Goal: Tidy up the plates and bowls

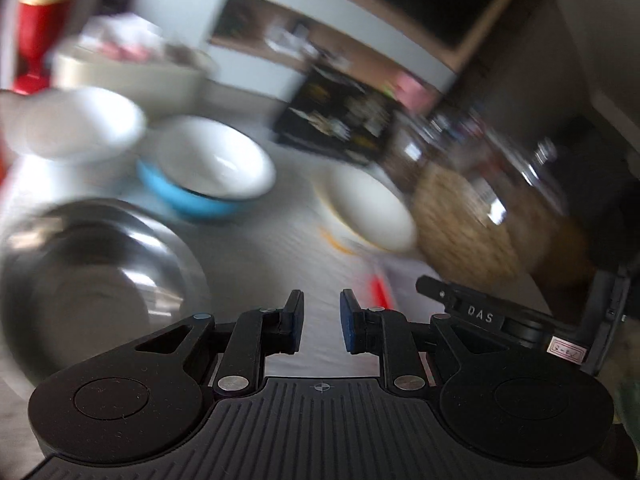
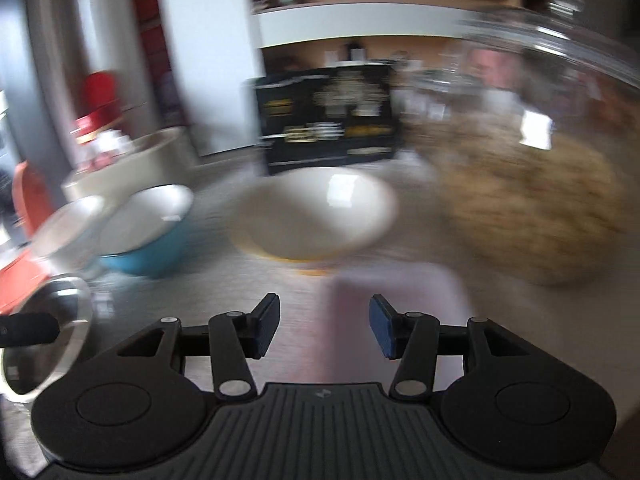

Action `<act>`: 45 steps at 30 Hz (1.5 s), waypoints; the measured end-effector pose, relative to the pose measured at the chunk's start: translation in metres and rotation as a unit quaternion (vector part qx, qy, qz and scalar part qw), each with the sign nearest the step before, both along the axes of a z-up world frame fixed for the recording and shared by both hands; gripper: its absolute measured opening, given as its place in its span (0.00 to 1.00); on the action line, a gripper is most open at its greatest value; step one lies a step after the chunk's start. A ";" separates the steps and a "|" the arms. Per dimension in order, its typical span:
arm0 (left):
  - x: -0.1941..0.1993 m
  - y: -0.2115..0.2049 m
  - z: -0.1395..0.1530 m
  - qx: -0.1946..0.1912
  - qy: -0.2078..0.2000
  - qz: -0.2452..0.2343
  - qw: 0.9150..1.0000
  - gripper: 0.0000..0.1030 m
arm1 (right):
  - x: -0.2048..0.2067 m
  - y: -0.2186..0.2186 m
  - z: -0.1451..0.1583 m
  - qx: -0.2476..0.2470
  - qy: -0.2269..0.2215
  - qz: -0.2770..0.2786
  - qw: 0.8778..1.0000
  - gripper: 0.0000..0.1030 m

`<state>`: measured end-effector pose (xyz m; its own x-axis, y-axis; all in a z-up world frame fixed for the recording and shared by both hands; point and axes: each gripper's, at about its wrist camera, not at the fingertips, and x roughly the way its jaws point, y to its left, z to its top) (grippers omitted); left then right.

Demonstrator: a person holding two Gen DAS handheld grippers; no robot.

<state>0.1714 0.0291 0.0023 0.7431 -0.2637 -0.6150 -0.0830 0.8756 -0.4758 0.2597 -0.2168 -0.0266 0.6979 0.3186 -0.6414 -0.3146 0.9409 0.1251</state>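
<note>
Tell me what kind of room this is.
Probably a home kitchen or dining area: a shiny steel bowl, a white bowl nested in a blue bowl and a yellow-rimmed white bowl share one tabletop.

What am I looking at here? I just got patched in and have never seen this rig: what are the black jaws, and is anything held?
No robot arm here: a person holds a two-finger gripper in each hand, and each picture comes from a fisheye camera on one gripper, looking along its fingers. One view shows the left gripper, the other the right gripper. Both are blurred. Both sets of jaws stand apart with nothing between them.

On the table lie a steel bowl, a white bowl nested in a blue bowl, and a cream bowl with a yellow outside. To its right is a clear jar of something tan. A black box stands behind.
</note>
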 end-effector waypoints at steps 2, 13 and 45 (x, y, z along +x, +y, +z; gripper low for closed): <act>0.026 -0.026 -0.012 -0.019 0.020 -0.030 0.999 0.21 | 0.006 -0.033 -0.006 -0.006 0.007 -0.036 0.999 0.48; 0.119 -0.116 -0.070 0.003 0.108 -0.042 0.993 0.21 | 0.066 -0.097 -0.048 0.037 0.162 -0.057 0.984 0.48; 0.127 -0.058 -0.046 -0.047 0.033 0.026 0.998 0.22 | 0.061 -0.076 0.011 0.022 0.024 -0.044 0.999 0.38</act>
<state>0.2981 -0.0293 -0.0433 0.7157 -0.2842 -0.6379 -0.1617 0.8212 -0.5473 0.3207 -0.2930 -0.0152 0.6938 0.2862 -0.6609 -0.2236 0.9579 0.1801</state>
